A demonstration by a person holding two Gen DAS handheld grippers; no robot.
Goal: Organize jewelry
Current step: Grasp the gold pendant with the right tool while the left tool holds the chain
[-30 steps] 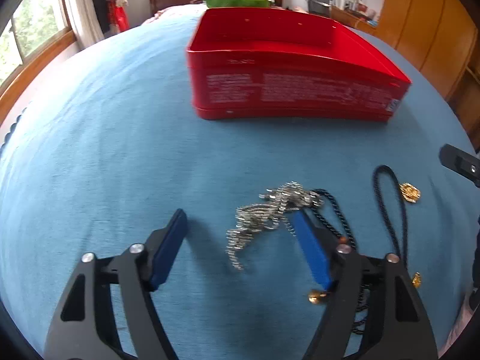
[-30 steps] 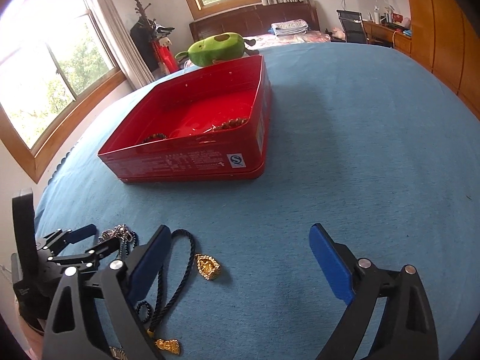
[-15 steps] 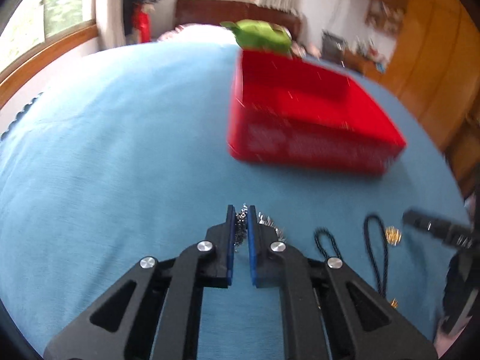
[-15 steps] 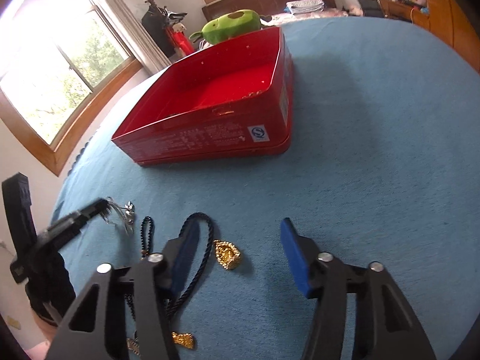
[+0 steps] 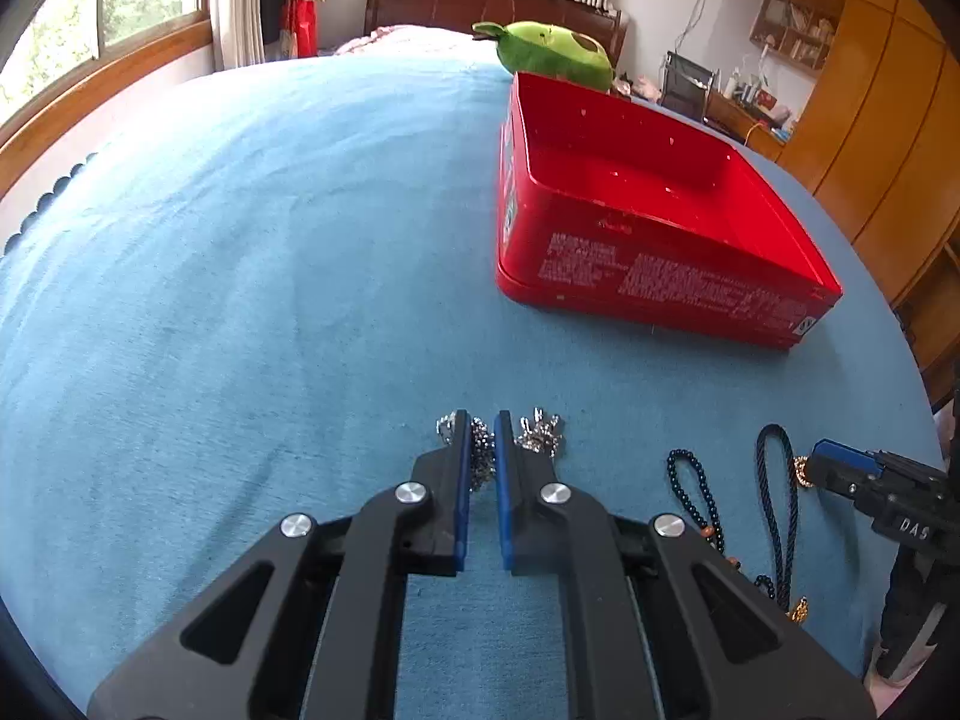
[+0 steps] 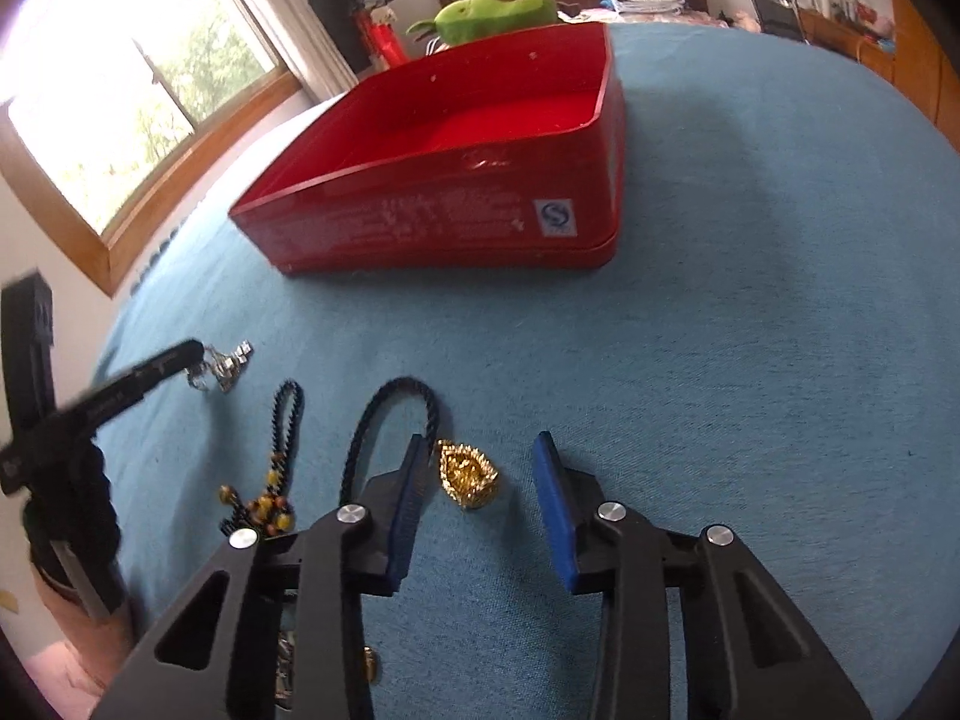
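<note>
Silvery chain (image 5: pixel 480 450) is pinched in my left gripper (image 5: pixel 480 438), just in front of the red tin (image 5: pixel 660 276) — limp and snaggy (a bunched grab suits it). My right gripper (image 6: pixel 480 468) has been closing, not yet touching the stiff gold pendant (image 6: pixel 468 475) between its fingers.

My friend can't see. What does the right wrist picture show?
The right tool straddles a gold pendant on a dark braided cord, its blue pads not yet touching, on a blue cloth. Beyond sits an open red tin box; at left, the left tool pinches a silver chain.
</note>
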